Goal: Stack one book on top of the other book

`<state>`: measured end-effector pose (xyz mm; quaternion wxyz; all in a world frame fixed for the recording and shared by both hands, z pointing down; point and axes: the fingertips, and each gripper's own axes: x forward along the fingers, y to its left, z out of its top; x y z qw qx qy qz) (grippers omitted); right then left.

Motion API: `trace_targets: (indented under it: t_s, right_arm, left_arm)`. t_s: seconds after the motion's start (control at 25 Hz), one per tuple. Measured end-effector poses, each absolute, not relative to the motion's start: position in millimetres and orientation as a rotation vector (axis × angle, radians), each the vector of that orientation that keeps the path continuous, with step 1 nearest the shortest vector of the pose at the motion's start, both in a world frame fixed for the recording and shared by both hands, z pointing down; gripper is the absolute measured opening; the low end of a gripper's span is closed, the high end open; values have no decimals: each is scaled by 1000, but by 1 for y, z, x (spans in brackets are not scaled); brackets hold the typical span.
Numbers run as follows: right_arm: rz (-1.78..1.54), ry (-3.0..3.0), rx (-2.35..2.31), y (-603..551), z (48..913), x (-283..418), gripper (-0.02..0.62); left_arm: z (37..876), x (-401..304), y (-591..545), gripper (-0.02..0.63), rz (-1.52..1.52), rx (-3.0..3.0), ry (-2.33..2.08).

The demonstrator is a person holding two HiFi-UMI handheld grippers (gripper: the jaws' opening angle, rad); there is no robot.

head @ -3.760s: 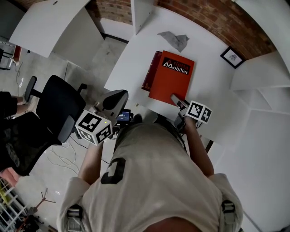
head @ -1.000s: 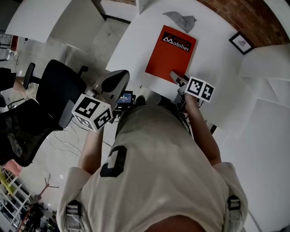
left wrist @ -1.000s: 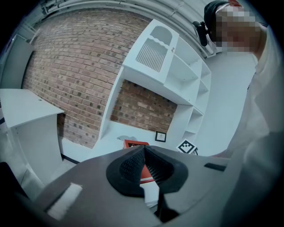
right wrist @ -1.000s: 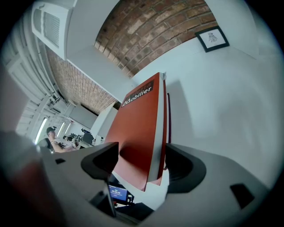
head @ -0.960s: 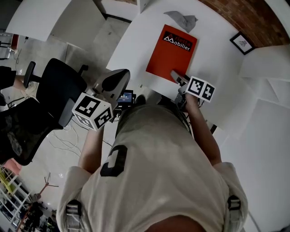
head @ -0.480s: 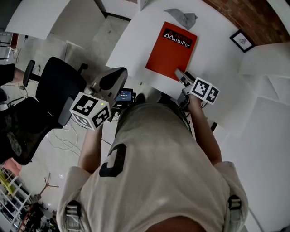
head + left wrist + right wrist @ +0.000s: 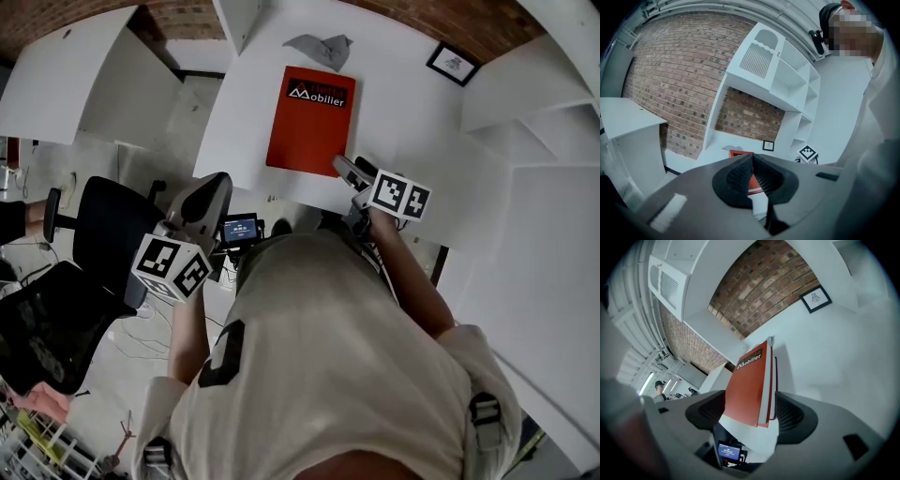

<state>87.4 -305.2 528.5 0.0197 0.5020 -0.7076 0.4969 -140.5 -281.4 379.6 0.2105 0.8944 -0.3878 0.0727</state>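
A person seen from above stands at a white tabletop (image 7: 412,122), holding a gripper in each hand. An orange book (image 7: 309,122) with white lettering on a black band lies flat on the tabletop. In the right gripper view it rests squarely on top of a darker red book (image 7: 775,380), of which only a thin edge shows. The right claw (image 7: 345,169) sits at the stack's near right corner with its jaws spread wide and clamping nothing (the books appear between them, just ahead). The left claw (image 7: 214,183) is held off the tabletop's near left edge, jaws pressed together and empty. A crumpled grey scrap (image 7: 319,49) lies just beyond the books, and a small framed picture (image 7: 450,62) stands further right.
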Motion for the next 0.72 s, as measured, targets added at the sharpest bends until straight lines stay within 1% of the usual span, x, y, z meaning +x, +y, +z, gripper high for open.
trace_targets:
  t_s: [0.36, 0.72]
  right_arm:
    - [1617, -2324, 1574, -287, 499, 92, 288]
    - [1664, -2397, 1551, -259, 489, 82, 287]
  left_arm:
    - [369, -129, -275, 5, 216, 2540, -1037]
    - [374, -126, -265, 5, 215, 2561, -975]
